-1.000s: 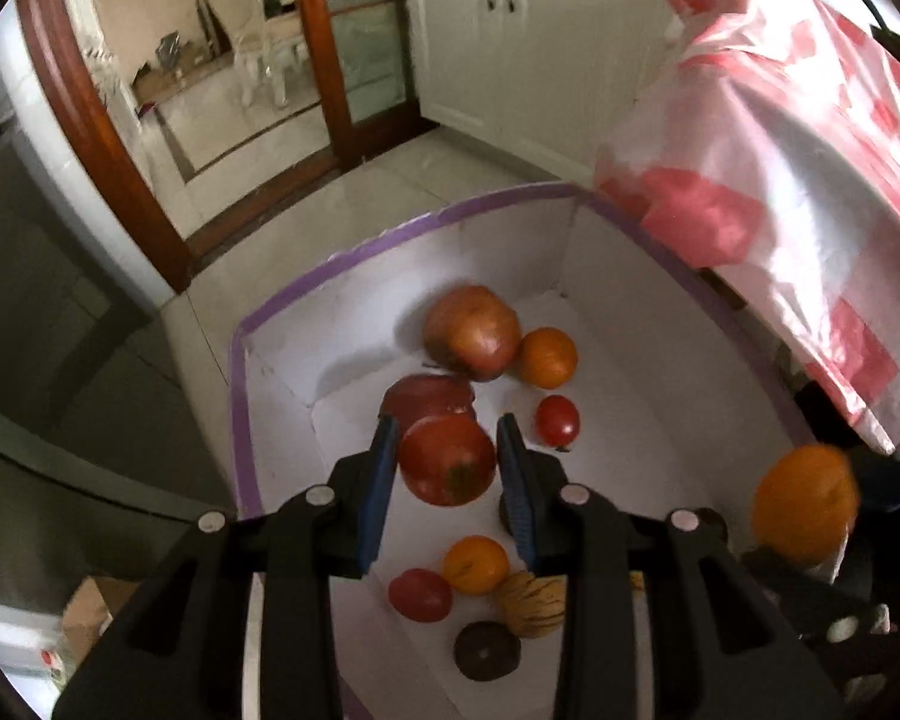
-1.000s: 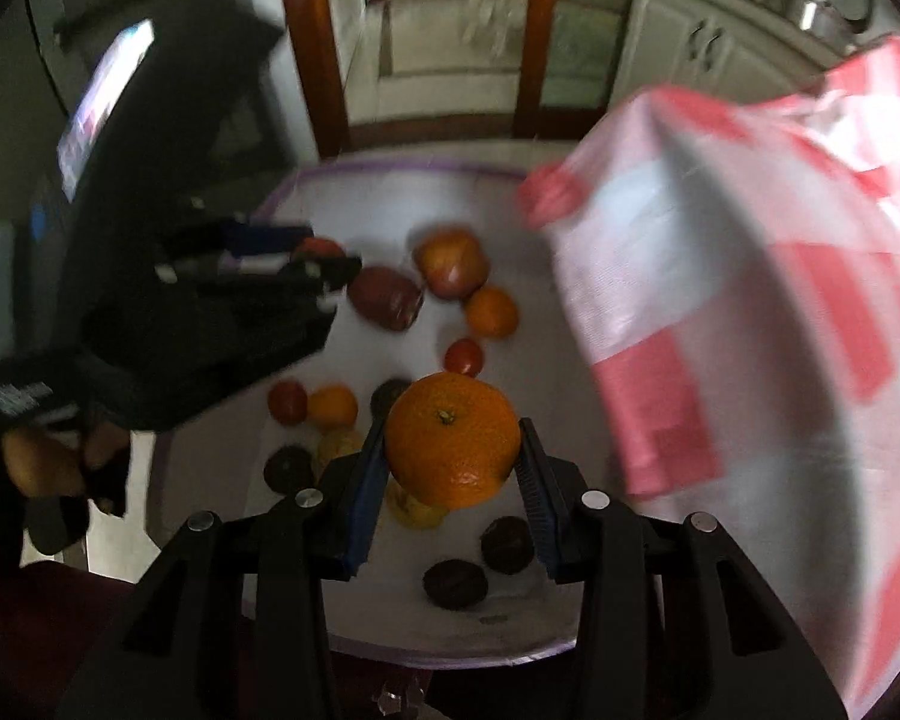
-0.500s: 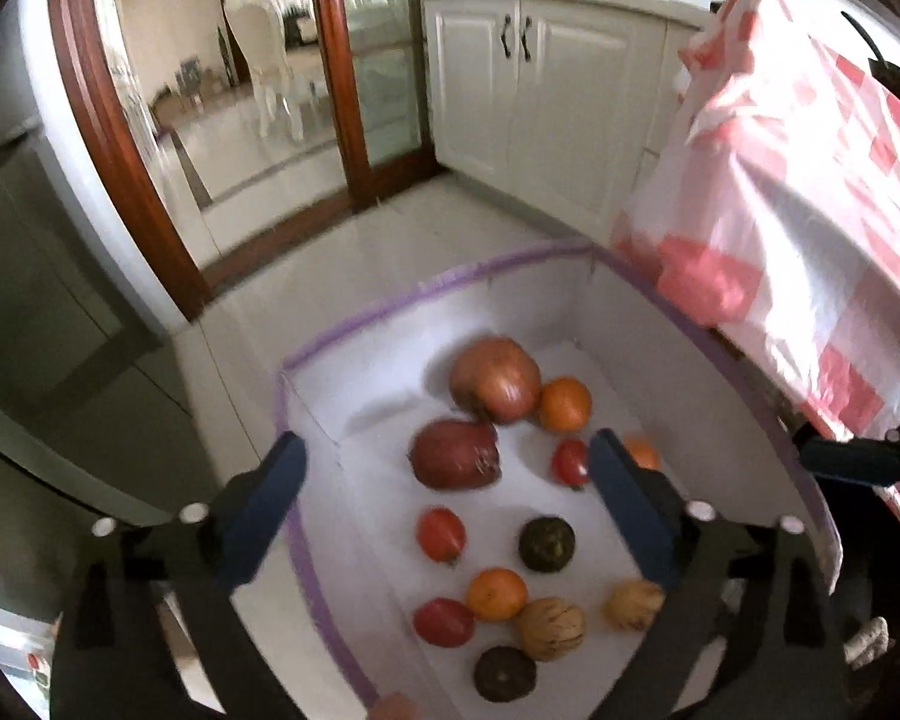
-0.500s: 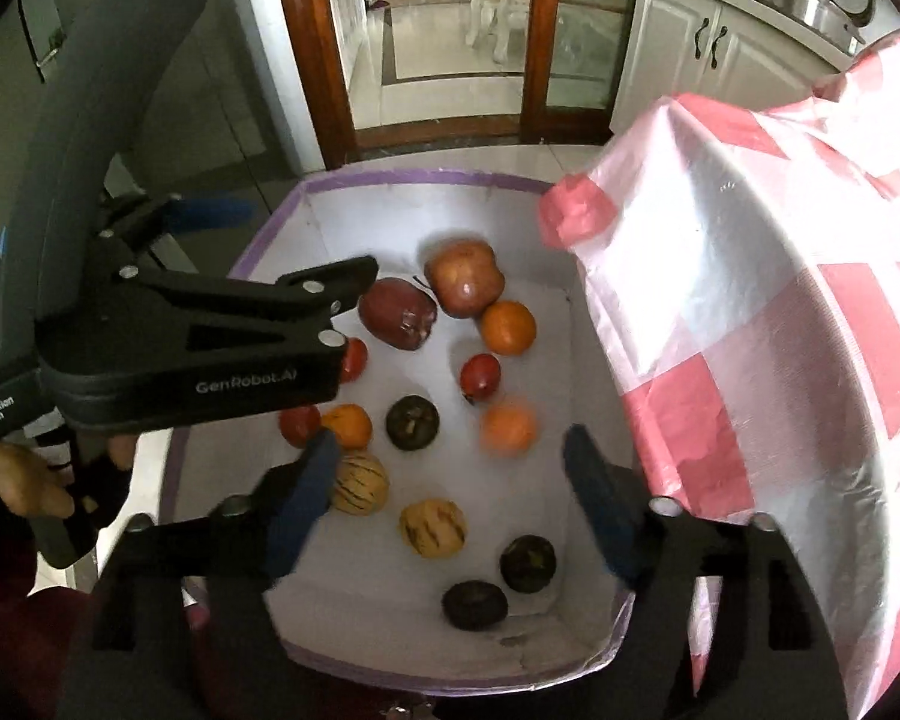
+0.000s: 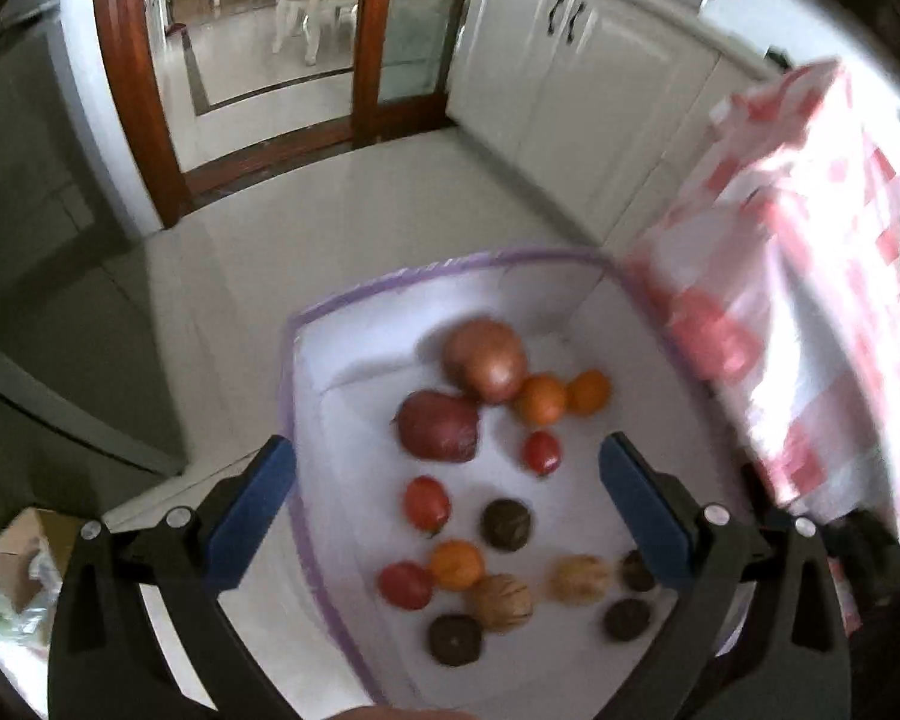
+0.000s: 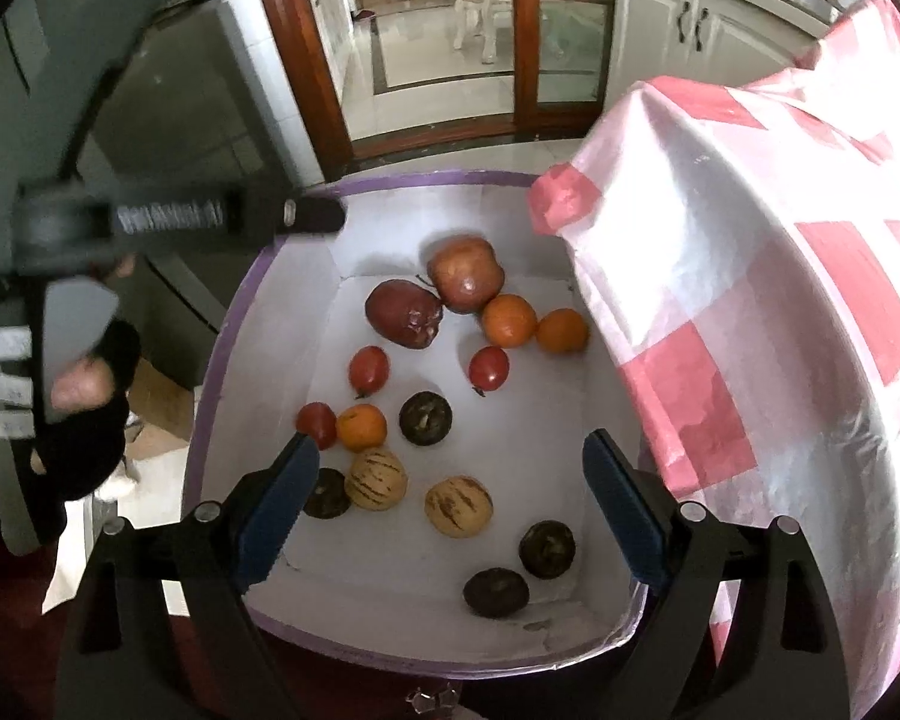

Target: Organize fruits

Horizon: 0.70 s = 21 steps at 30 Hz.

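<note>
A white box with a purple rim holds several fruits. Among them are a large reddish pomegranate, a dark red apple, two oranges, red tomatoes, striped yellow fruits and dark round fruits. My left gripper hangs above the box, its jaws opening, with nothing between them. Over the box's near side, my right gripper is also opening its jaws, and nothing is between them. The left gripper's body shows at the upper left, held by a gloved hand.
A pink-and-white checked plastic cover hangs over the box's right side. White cabinets and a wooden door frame stand beyond a tiled floor. A cardboard carton lies on the floor at the left.
Both grippers opened wide. The left one let go of a red tomato and the right one an orange; both fruits now lie in the box. The left gripper drew up and back.
</note>
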{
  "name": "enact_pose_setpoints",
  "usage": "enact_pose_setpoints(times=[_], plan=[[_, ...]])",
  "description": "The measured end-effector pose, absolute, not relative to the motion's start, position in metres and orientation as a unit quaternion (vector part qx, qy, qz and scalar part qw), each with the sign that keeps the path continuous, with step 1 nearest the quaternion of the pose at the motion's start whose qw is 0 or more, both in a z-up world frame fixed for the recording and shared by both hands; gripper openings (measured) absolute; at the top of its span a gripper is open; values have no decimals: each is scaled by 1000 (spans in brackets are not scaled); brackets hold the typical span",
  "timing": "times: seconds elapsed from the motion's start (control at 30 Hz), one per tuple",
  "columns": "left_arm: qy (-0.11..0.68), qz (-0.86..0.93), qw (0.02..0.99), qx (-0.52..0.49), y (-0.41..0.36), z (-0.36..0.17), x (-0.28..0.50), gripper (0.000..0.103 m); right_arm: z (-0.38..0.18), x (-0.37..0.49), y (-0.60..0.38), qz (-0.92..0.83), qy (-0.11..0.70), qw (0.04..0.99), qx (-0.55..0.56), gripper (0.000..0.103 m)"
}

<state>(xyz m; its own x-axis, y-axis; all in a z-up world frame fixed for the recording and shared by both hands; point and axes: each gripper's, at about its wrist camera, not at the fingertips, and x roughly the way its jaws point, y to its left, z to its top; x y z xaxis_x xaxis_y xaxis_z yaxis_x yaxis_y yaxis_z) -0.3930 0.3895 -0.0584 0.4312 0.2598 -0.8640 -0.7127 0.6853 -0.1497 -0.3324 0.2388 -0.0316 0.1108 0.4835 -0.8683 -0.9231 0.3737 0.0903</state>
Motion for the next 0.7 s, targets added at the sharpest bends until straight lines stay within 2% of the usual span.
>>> enact_pose_setpoints(times=[0.33,0.7], plan=[[499,274,789,-231,355,-91,-382,101,-53,-323,238,460,481,701,-257,87],[508,276,783,-229,349,-97,-381,101,-59,-327,241,458,488,691,-272,87]])
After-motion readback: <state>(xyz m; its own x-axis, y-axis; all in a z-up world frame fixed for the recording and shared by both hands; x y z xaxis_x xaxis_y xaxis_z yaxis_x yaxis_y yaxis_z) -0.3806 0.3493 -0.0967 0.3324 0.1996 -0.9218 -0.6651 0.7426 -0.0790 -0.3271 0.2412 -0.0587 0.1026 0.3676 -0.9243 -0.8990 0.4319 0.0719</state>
